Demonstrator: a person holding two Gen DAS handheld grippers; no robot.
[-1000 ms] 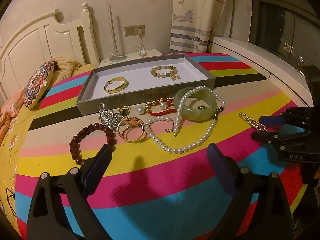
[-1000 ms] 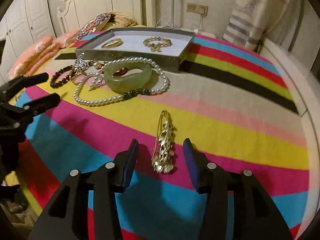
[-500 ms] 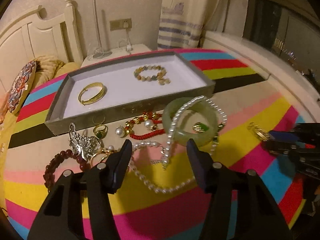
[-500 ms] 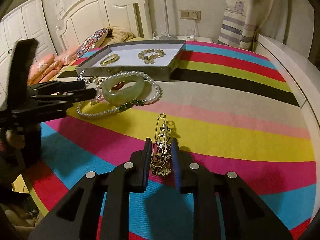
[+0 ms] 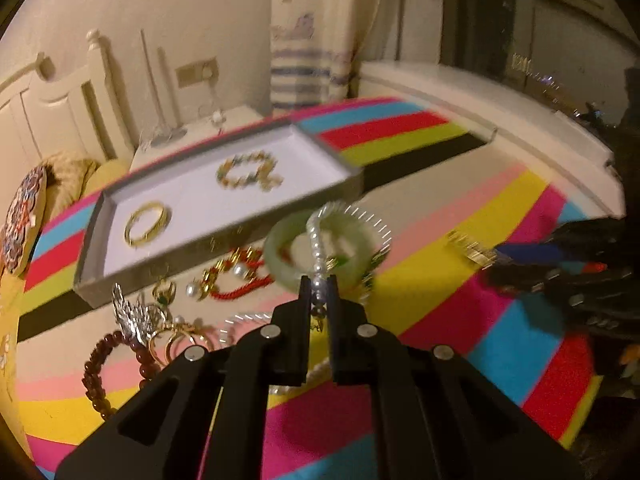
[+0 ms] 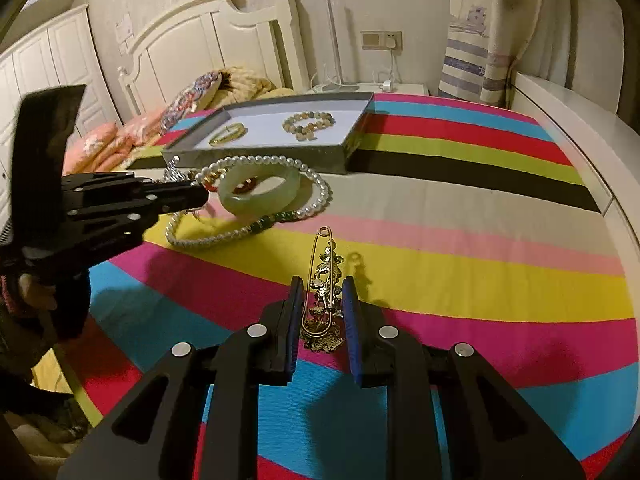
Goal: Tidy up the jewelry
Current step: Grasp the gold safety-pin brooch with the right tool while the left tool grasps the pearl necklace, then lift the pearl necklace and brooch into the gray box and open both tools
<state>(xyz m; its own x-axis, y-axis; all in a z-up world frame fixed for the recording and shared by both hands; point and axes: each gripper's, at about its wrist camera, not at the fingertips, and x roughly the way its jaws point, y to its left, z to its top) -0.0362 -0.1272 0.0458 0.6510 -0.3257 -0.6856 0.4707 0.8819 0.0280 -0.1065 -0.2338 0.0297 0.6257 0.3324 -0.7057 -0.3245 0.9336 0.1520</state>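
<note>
Between the fingertips of my left gripper (image 5: 319, 288) runs the pearl necklace (image 5: 316, 240), and the gripper is shut on it. The strand loops over a pale green jade bangle (image 5: 276, 256) just ahead. Behind these lies the grey tray (image 5: 200, 248), which holds a gold bangle (image 5: 146, 224) and a beaded bracelet (image 5: 248, 172). My right gripper (image 6: 322, 300) is shut on a gold pin brooch (image 6: 326, 276), which stands upright just above the striped cloth. The right wrist view also shows my left gripper (image 6: 206, 196) at the necklace (image 6: 320, 192), beside the bangle (image 6: 240, 202) and the tray (image 6: 260, 160).
Loose pieces lie left of my left gripper: a dark red bead bracelet (image 5: 96, 372), a silver brooch (image 5: 128, 316), gold rings (image 5: 176, 336) and a red cord bracelet (image 5: 236, 280). A bed headboard (image 6: 192, 40) and a nightstand (image 6: 360, 88) stand behind the round table.
My left gripper moved forward over the jewelry pile and closed on the pearl strand. My right gripper closed on the gold brooch and raised it slightly off the cloth.
</note>
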